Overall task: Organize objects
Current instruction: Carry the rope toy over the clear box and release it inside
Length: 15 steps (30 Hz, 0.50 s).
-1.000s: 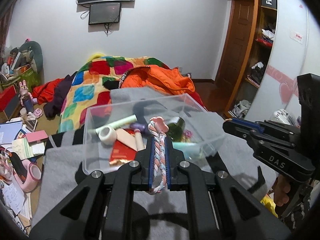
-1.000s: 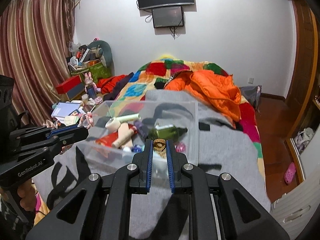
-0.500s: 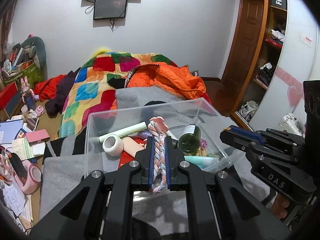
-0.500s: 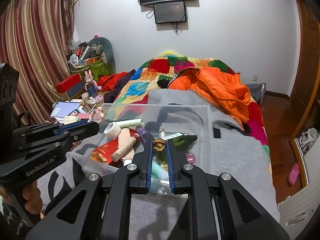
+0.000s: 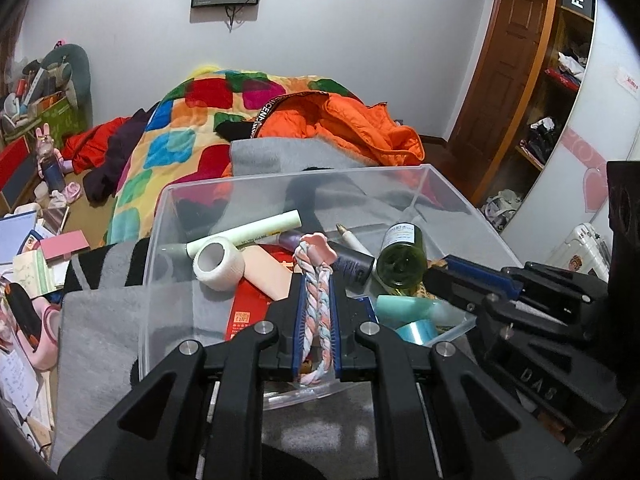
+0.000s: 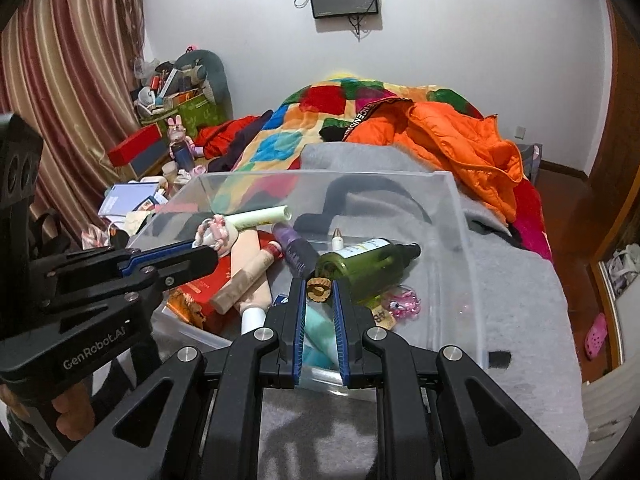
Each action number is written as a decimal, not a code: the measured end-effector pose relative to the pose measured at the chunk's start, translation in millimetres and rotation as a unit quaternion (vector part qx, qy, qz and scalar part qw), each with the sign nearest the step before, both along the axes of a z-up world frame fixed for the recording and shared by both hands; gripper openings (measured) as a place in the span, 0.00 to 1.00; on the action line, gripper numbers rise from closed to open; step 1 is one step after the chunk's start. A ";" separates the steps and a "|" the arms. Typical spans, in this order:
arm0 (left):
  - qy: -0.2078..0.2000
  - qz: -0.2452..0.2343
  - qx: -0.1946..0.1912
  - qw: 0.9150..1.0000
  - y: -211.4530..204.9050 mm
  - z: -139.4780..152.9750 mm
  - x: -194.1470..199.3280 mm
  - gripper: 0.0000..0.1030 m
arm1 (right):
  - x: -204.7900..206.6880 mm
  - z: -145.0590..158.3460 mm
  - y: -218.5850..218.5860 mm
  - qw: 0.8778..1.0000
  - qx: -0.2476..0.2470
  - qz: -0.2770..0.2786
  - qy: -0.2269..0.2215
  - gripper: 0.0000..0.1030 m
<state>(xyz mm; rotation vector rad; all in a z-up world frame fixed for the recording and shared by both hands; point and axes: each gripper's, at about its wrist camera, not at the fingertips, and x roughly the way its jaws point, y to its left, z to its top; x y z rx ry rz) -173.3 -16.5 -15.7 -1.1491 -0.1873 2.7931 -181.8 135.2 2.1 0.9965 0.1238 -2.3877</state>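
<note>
A clear plastic bin (image 5: pixel 460 200) (image 6: pixel 460 216) stands on a grey blanket and holds a green bottle (image 5: pixel 402 260) (image 6: pixel 368 264), a white tape roll (image 5: pixel 218 262), tubes and a red packet (image 5: pixel 248 304). My left gripper (image 5: pixel 316 280) is shut on a pastel braided rope toy (image 5: pixel 316 312) over the bin's near edge; it also shows in the right wrist view (image 6: pixel 200 254). My right gripper (image 6: pixel 319 286) is shut on a small brown ring-shaped object (image 6: pixel 318 289) just above the bin's near side; it also shows in the left wrist view (image 5: pixel 436 280).
The bin sits on a bed with a patchwork quilt (image 5: pixel 192 136) and an orange jacket (image 6: pixel 460 148). Clutter of boxes and papers (image 6: pixel 136 196) lies on the left floor. A wooden door and shelves (image 5: pixel 520 80) stand on the right.
Both grippers have moved forward and down toward the bin, which now looks larger and closer. Each still holds its object.
</note>
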 end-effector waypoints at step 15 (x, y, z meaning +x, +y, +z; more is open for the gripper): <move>0.033 0.013 0.001 0.999 -0.5 20.6 26.3 0.64 | 20.9 18.2 10.5 0.999 0.010 -0.006 0.035 0.37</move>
